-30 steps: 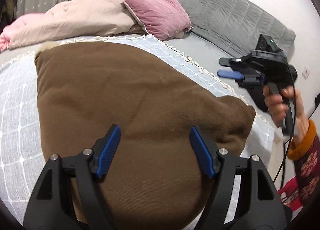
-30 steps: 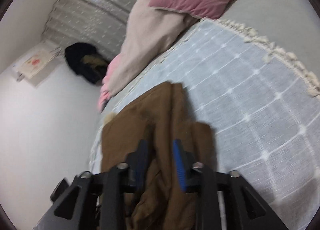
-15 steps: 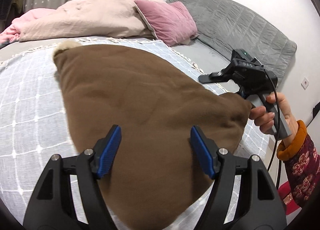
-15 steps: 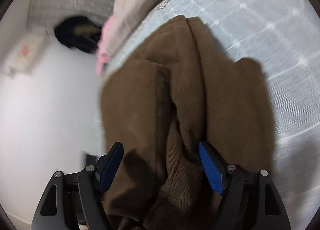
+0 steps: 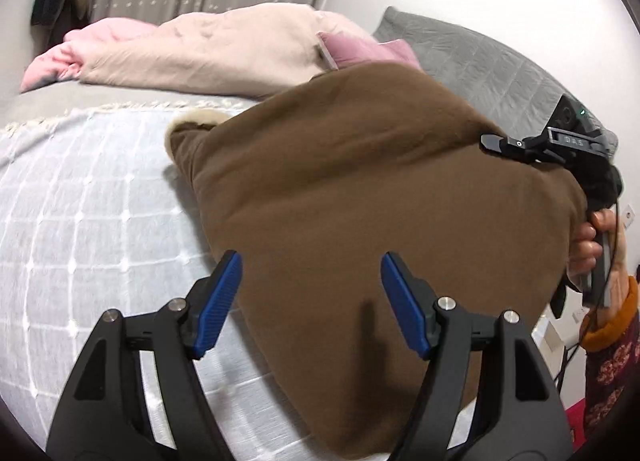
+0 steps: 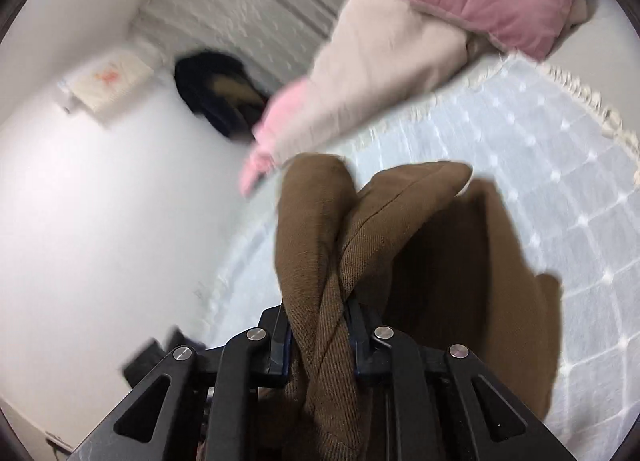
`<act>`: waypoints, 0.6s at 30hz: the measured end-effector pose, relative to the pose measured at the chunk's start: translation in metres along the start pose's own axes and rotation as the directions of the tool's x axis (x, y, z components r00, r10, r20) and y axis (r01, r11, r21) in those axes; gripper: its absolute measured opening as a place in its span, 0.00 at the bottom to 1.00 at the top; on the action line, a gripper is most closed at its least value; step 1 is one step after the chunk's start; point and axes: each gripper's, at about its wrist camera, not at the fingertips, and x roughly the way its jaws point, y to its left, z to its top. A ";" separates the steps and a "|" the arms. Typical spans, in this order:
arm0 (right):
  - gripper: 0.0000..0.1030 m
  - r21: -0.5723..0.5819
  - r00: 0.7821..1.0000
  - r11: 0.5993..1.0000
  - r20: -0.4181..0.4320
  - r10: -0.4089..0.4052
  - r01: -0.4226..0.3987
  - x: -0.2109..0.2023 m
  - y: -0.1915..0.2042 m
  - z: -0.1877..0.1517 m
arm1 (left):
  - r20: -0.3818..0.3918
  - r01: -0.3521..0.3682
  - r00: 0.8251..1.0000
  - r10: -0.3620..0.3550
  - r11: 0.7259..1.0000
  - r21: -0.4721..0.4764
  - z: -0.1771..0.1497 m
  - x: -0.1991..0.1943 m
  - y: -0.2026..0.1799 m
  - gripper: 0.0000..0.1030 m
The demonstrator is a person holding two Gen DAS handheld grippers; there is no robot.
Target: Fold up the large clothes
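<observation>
**Right claw clamps brown garment as a fold gets under way on the bed**

A large brown woven garment [image 5: 360,197] lies across the white grid-patterned throw with a tasselled fringe [image 5: 80,229] that covers the bed, its near-right corner lifted clear of the throw. The right claw [image 6: 320,325], whose jaws have just been closing, is clamped on a bunched, twisted handful of that cloth, the fabric squeezed between its blue pads. The left claw [image 5: 311,301] hangs above the garment's near edge with its blue pads [image 5: 218,303] standing well apart and nothing between them.

The step in hand appears to be the start of a fold: one corner gripped and raised, the other side not yet taken. The next move likely calls for the left claw to come down on the near edge and close, so both corners can be carried together toward the far edge of the throw.

Much is unclear. The garment's type cannot be told; a pale fleecy patch [image 5: 192,121] at its far corner may be a lining or collar. The person's hand [image 5: 592,249] on the right grip is partly hidden behind cloth. The right wrist view is blurred, and the bundle masks how many layers are caught. A heaped pale pink quilt [image 5: 208,49] sits along the bed's far edge.
</observation>
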 end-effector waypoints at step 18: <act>0.43 -0.210 0.945 0.921 0.057 -0.323 0.328 -0.043 -0.022 -0.050 | -0.086 -0.089 0.990 0.115 0.962 0.259 -0.044 0.052 -0.065 0.72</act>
